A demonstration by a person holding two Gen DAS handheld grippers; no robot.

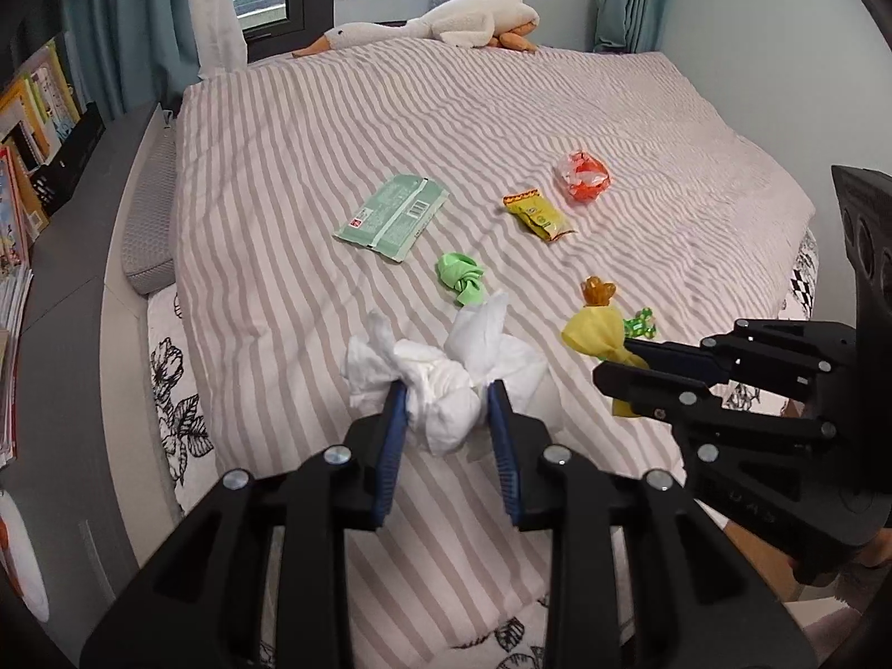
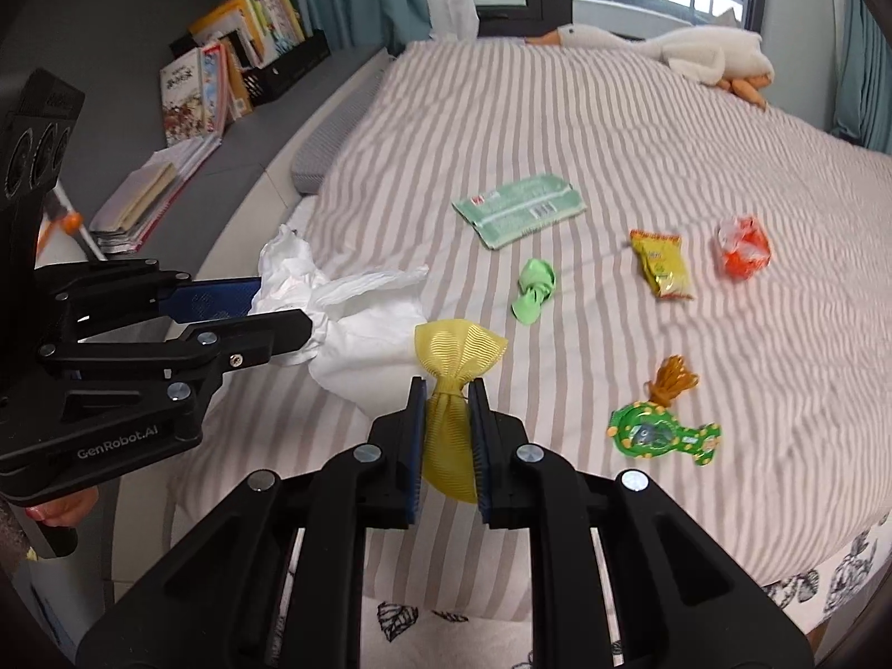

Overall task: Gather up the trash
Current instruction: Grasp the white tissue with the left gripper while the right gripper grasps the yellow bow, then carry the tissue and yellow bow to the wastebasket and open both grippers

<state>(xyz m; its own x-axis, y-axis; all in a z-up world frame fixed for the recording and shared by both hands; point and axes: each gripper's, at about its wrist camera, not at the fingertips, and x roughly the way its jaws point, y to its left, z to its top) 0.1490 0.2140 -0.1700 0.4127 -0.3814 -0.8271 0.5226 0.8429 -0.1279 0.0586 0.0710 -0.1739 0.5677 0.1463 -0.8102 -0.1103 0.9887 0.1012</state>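
Observation:
My left gripper (image 1: 446, 398) is shut on a crumpled white plastic bag (image 1: 440, 373) above the near side of the striped bed (image 1: 502, 111); it also shows in the right wrist view (image 2: 279, 301) with the bag (image 2: 357, 329). My right gripper (image 2: 446, 390) is shut on a yellow ribbon bow (image 2: 457, 357), seen from the left wrist view (image 1: 619, 357) with the bow (image 1: 591, 331). On the bed lie a green packet (image 1: 390, 217), a green balloon (image 1: 460, 276), a yellow snack wrapper (image 1: 538, 214), an orange-white wrapper (image 1: 582, 175) and a green toy with orange tassel (image 2: 660, 429).
A plush goose (image 1: 446, 25) lies at the bed's far edge by the window. A grey ledge with books (image 2: 223, 72) runs along the left side of the bed. A grey pillow (image 1: 148, 223) sits in the gap. Teal curtains hang at both sides.

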